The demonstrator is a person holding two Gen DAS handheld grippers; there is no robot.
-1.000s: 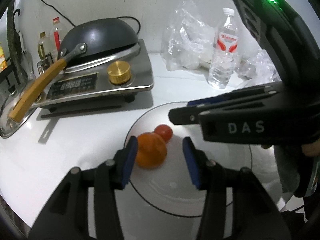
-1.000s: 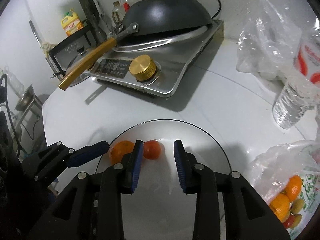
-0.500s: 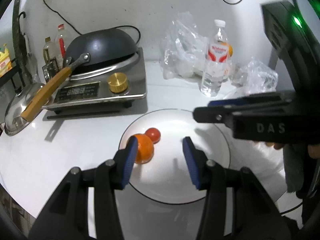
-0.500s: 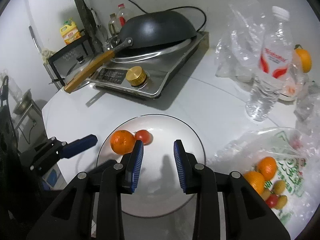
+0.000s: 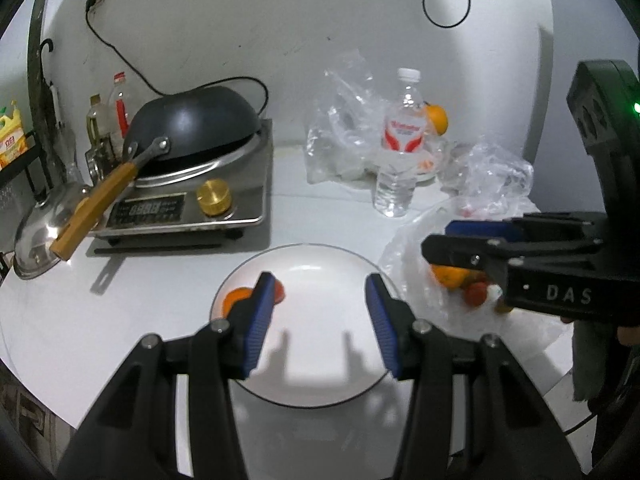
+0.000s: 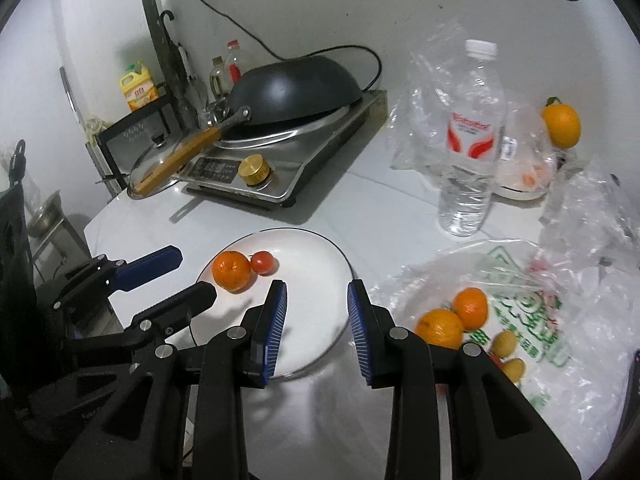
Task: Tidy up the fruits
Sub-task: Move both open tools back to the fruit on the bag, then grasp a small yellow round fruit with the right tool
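A white plate (image 6: 316, 256) (image 5: 320, 264) holds an orange (image 6: 232, 271) and a small red tomato (image 6: 263, 261) at its left side. In the left wrist view the orange (image 5: 234, 297) is partly hidden behind my left finger. A plastic bag (image 6: 520, 280) to the right holds two oranges (image 6: 456, 318), small yellow fruits (image 6: 506, 354) and a red one (image 5: 476, 293). My left gripper (image 5: 318, 312) is open and empty above the plate. My right gripper (image 6: 316, 320) is open and empty above the plate's right edge.
An induction cooker (image 6: 288, 160) with an upturned black wok (image 6: 296, 80) stands at the back left. A water bottle (image 6: 472, 140), clear plastic bags (image 5: 344, 132) and another orange (image 6: 560, 124) stand at the back right. A glass lid (image 6: 156, 164) lies beside the cooker.
Both grippers have pulled up and back from the plate, empty. The right gripper has swung right, bringing the fruit bag into view. The orange and tomato stay on the plate.
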